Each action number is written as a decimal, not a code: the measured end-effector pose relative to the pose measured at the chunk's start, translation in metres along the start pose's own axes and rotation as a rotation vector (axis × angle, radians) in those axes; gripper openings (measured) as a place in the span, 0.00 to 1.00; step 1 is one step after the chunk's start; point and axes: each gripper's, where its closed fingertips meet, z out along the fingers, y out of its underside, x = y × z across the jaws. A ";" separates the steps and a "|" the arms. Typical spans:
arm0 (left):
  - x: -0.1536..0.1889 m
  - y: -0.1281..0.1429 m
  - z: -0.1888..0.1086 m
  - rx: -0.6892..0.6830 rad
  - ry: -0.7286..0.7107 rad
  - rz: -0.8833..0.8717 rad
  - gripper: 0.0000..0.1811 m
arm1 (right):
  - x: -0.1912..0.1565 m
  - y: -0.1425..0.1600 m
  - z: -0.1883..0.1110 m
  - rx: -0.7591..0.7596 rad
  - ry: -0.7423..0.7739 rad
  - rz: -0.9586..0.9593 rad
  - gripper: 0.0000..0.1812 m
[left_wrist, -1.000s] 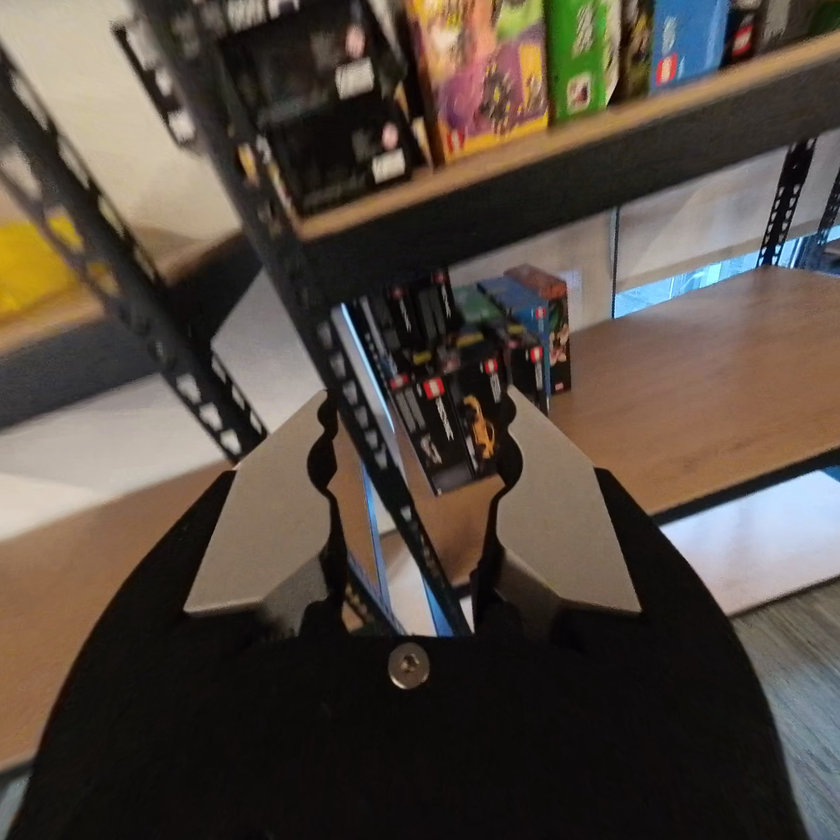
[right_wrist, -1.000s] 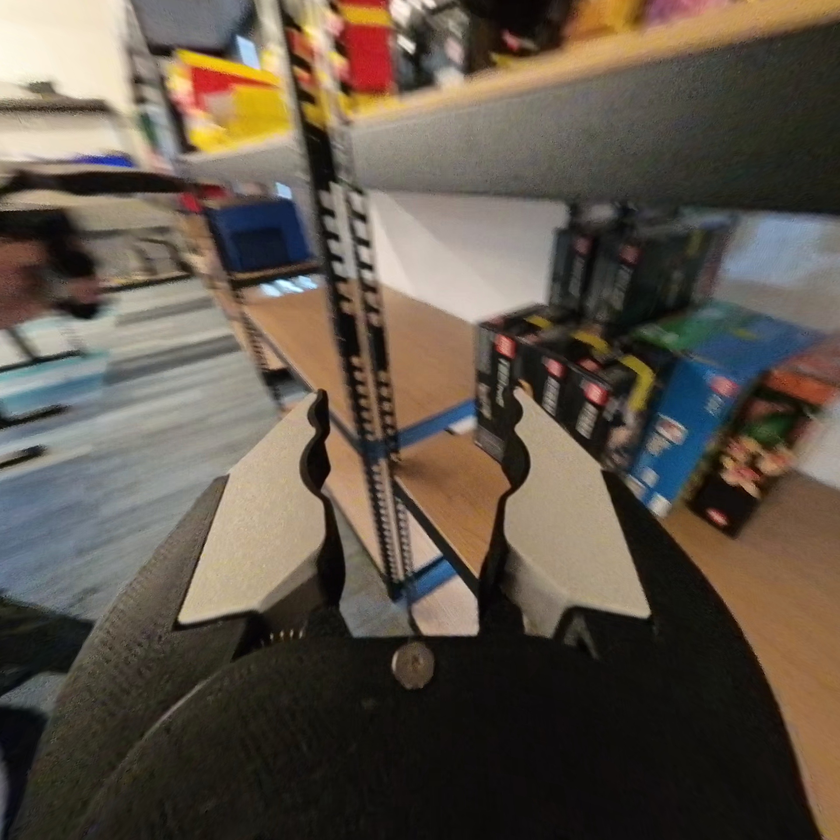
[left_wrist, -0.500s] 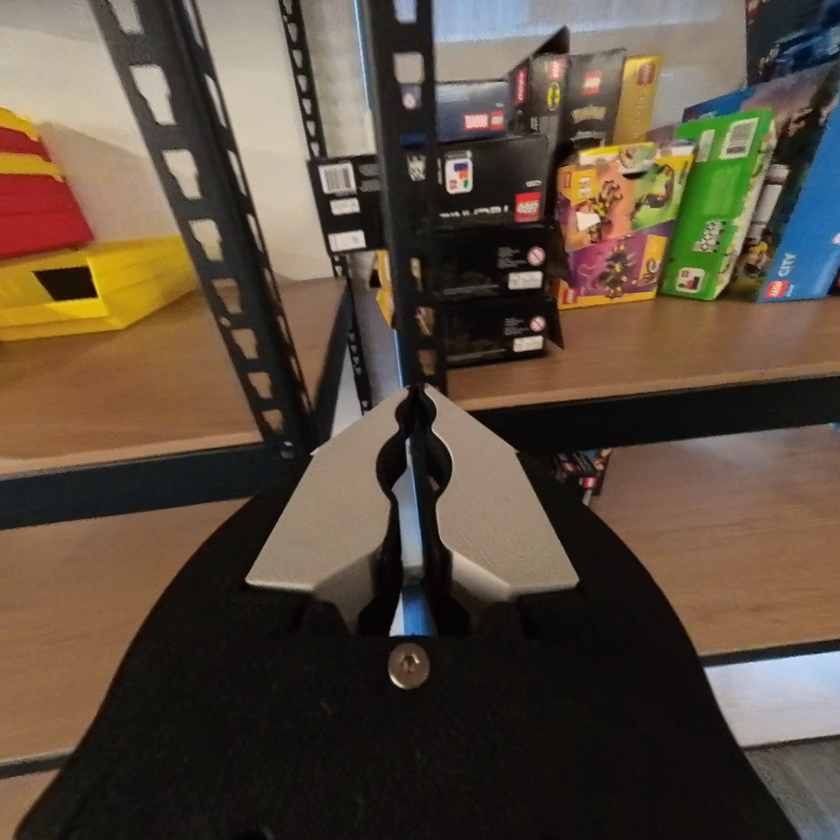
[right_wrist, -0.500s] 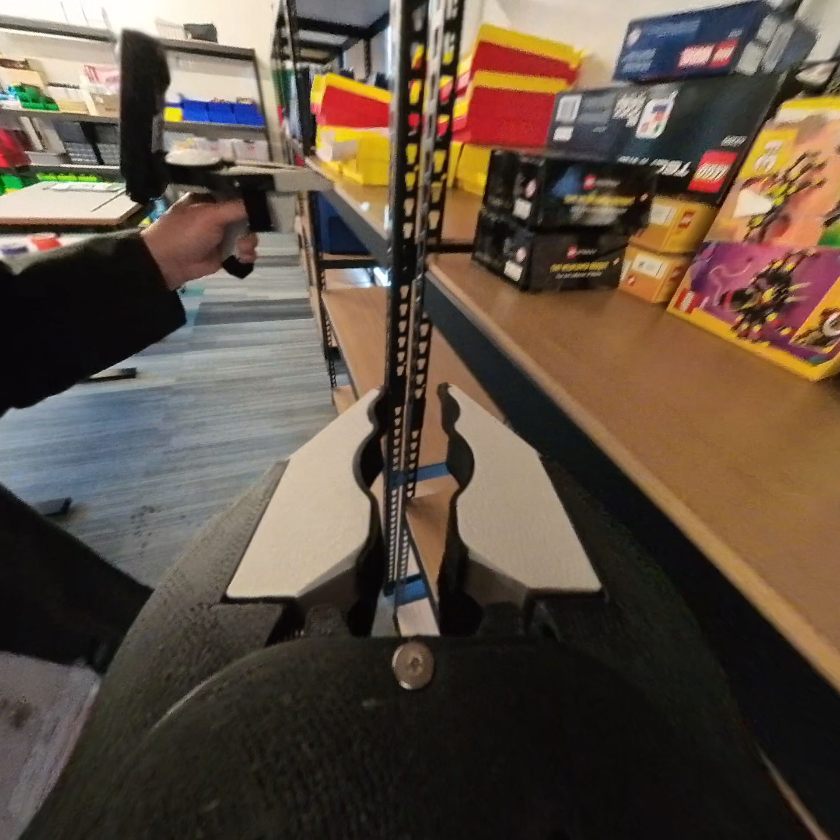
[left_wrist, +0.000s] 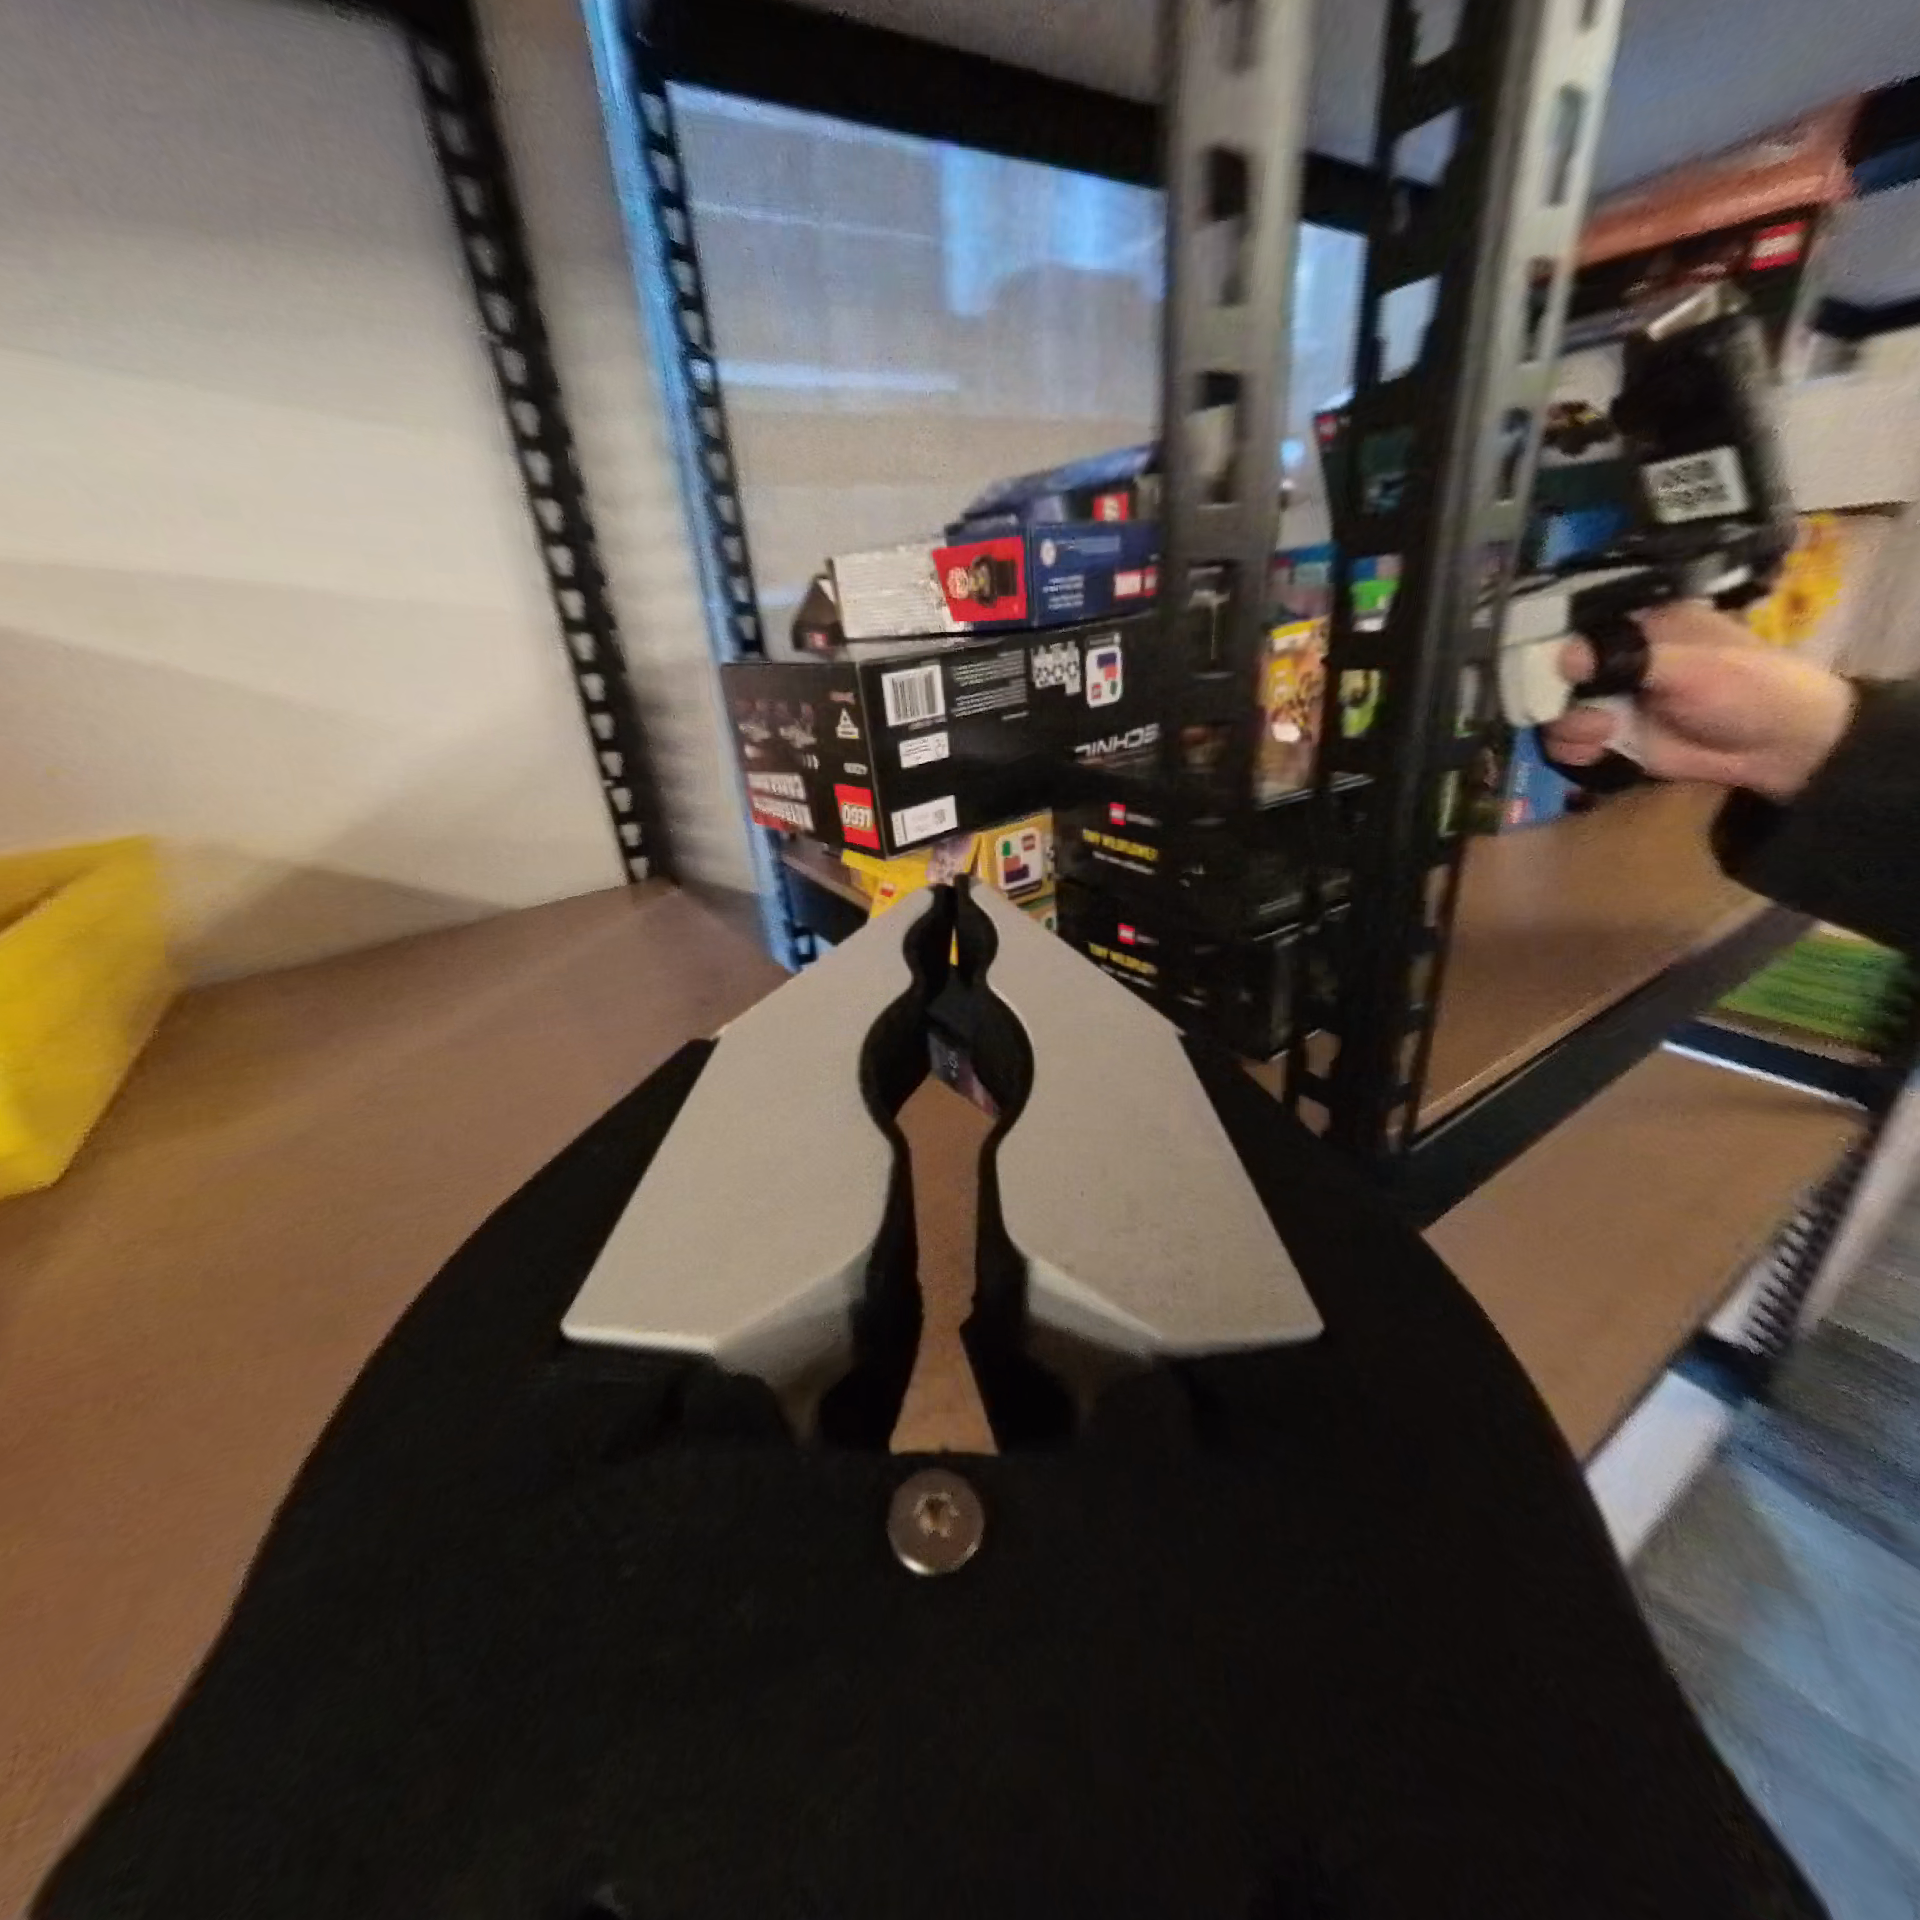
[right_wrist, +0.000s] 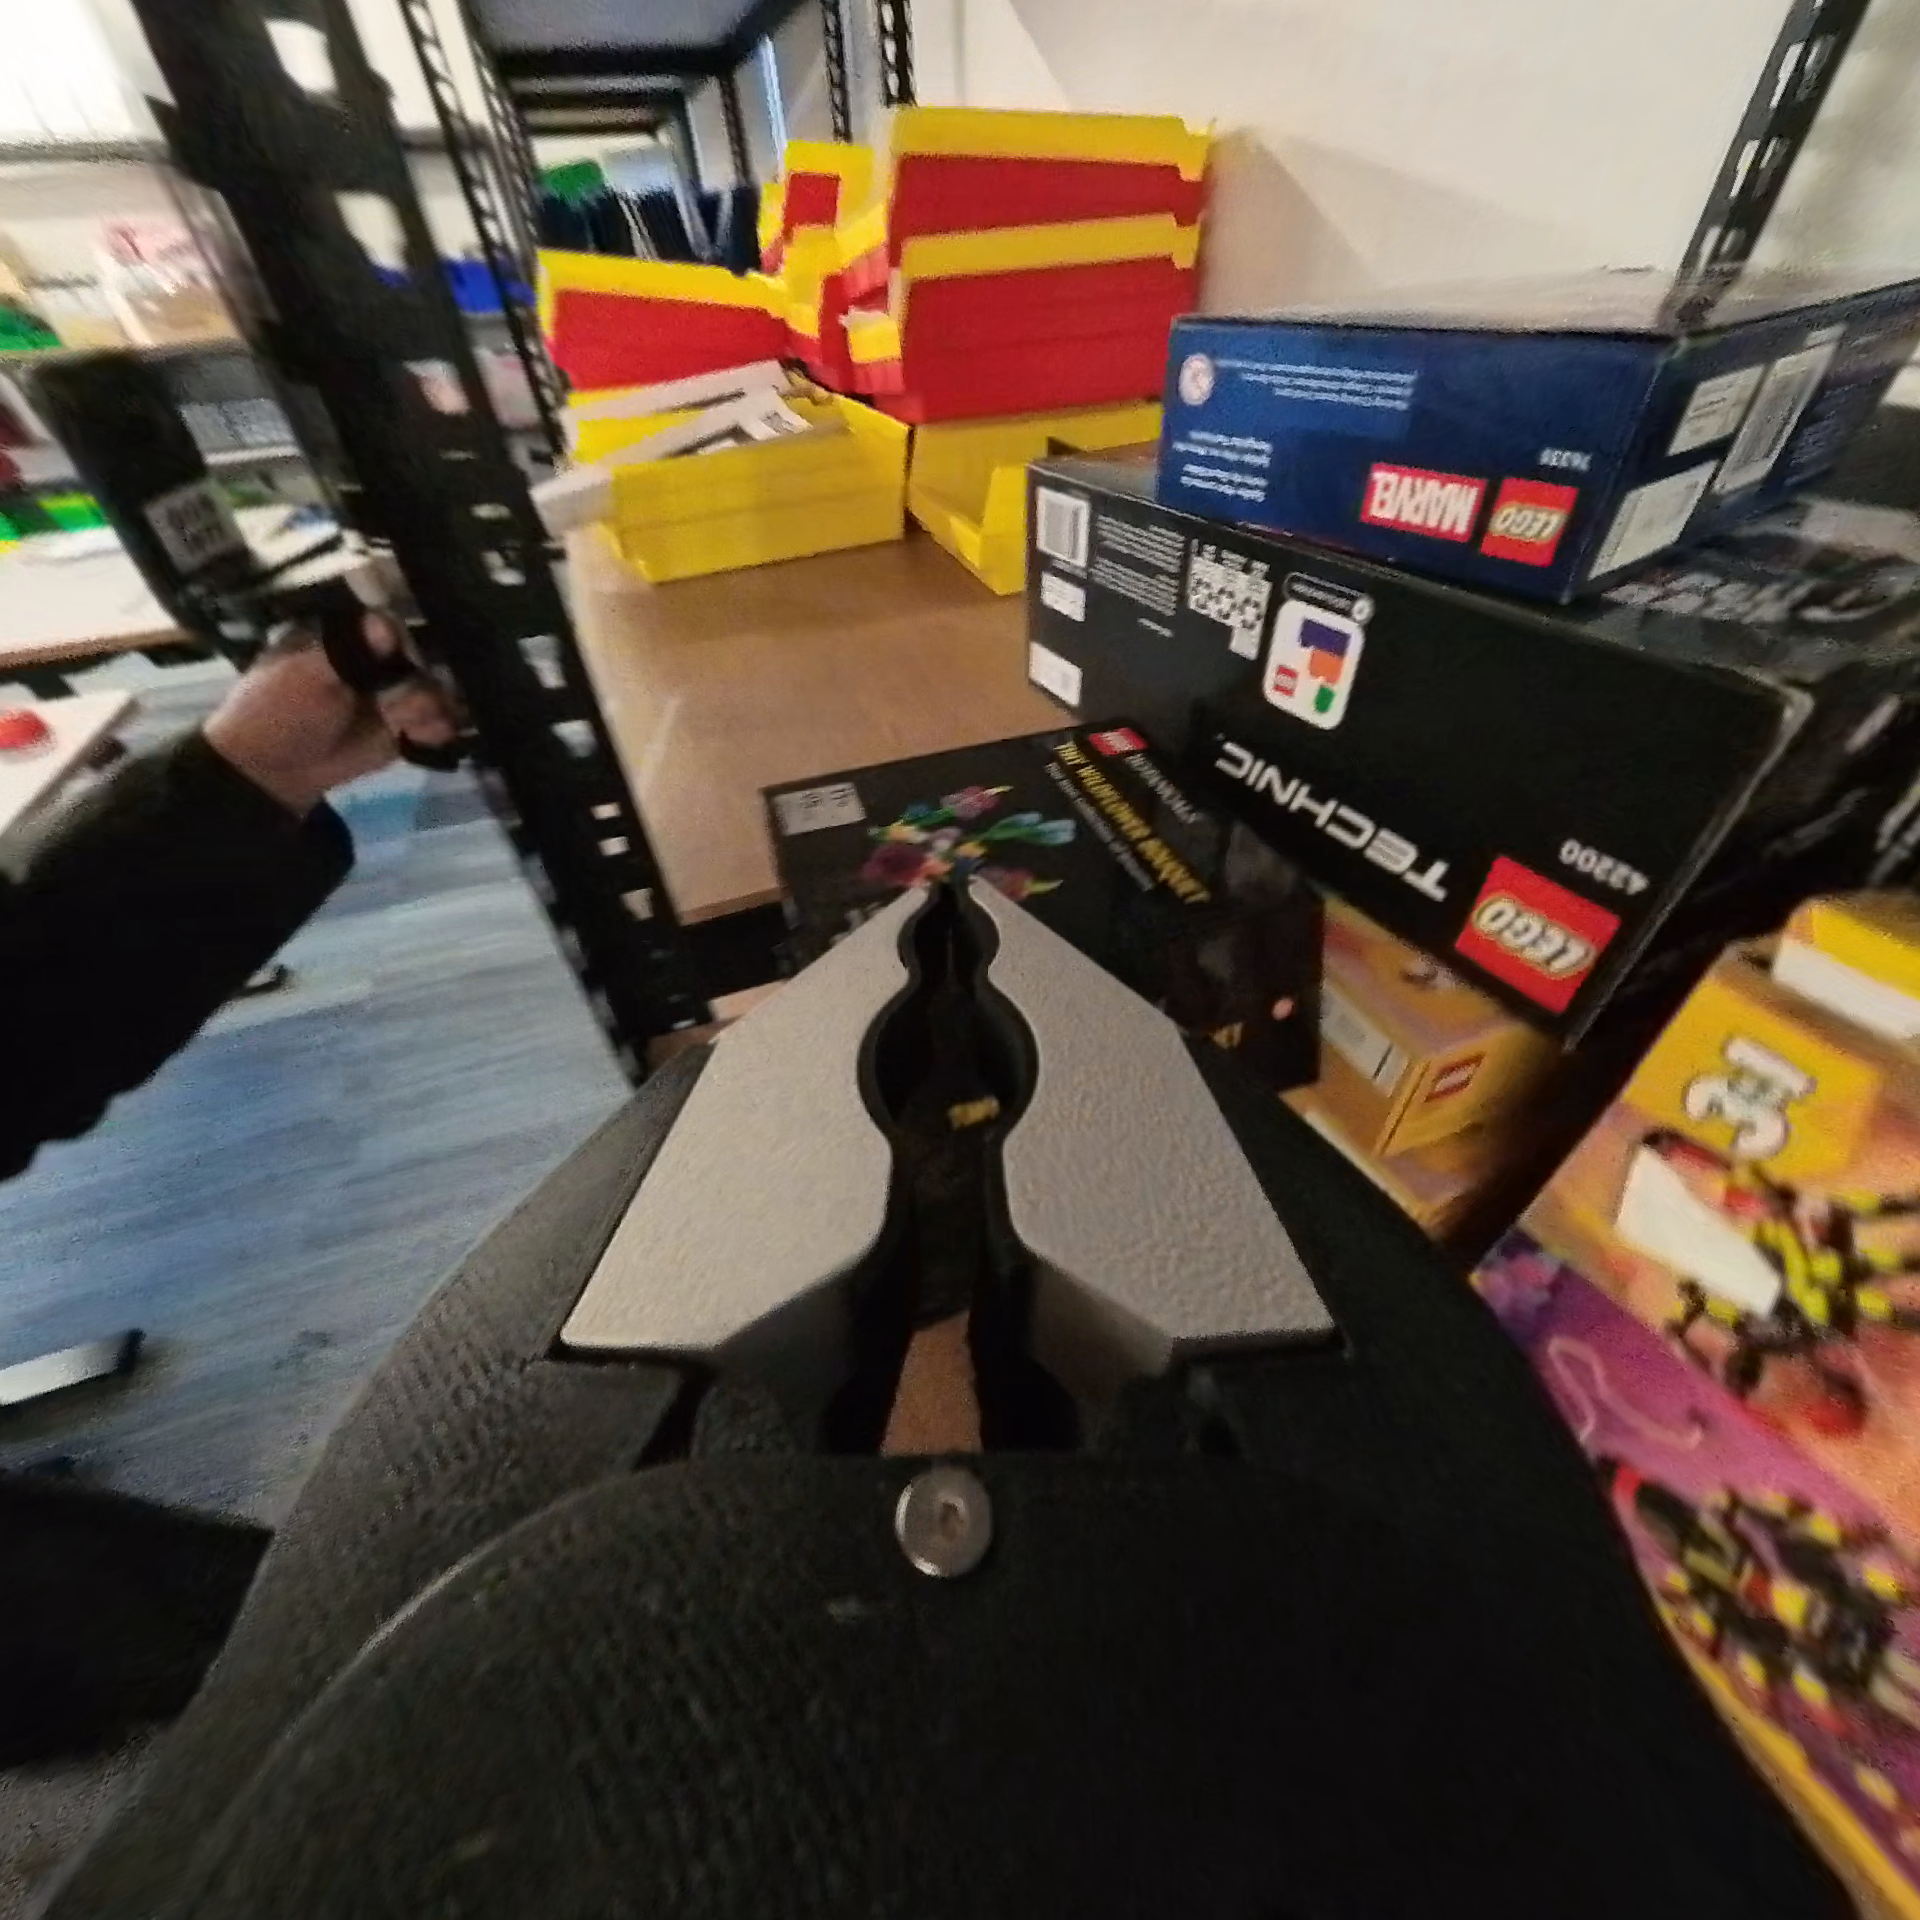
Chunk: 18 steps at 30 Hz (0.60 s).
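Moved: both hand-held grippers were spread a second ago and now have their tips pressed together, and both now look along the higher shelf, not the lower one.
Left hand-held gripper (left_wrist: 957, 896): its grey fingers (left_wrist: 769, 1164) meet at the tips and pinch nothing. It hangs over the brown shelf board (left_wrist: 312, 1164).
Yellow bin (left_wrist: 73, 997): it sits on the shelf board at the far left, by the white wall.
Black posts (left_wrist: 1216, 436): two tall posts with holes stand between this gripper and the stacked boxes, so they hide part of the boxes.
Big black box (left_wrist: 956, 748): it lies on top of other boxes, just past the fingertips.
Person's hand (left_wrist: 1704, 707): at the right, beyond the posts, it holds the other gripper tool.
Right hand-held gripper (right_wrist: 953, 902): its tips are pressed together too, with nothing held.
Other hand (right_wrist: 312, 717): on the left, in a dark sleeve, it holds its tool beside a black post (right_wrist: 416, 436).
Red and yellow bins (right_wrist: 935, 343): they are stacked at the back of the shelf.
Flat black box with flowers (right_wrist: 997, 842): it lies right ahead of the fingertips.
Blue box (right_wrist: 1538, 436): it rests on top of the big black box (right_wrist: 1455, 727).
Yellow and purple boxes (right_wrist: 1714, 1351): they lie at the far right, near the gripper.
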 end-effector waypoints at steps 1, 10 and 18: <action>-0.013 0.001 0.013 -0.008 0.042 0.013 0.00 | 0.006 0.000 0.011 -0.008 0.009 -0.005 0.00; 0.016 0.002 0.135 0.003 0.590 -0.041 0.00 | 0.009 0.032 0.050 -0.105 -0.011 0.112 0.00; 0.077 -0.005 0.185 0.024 0.774 0.035 0.00 | 0.009 0.033 0.049 -0.006 -0.025 0.234 0.00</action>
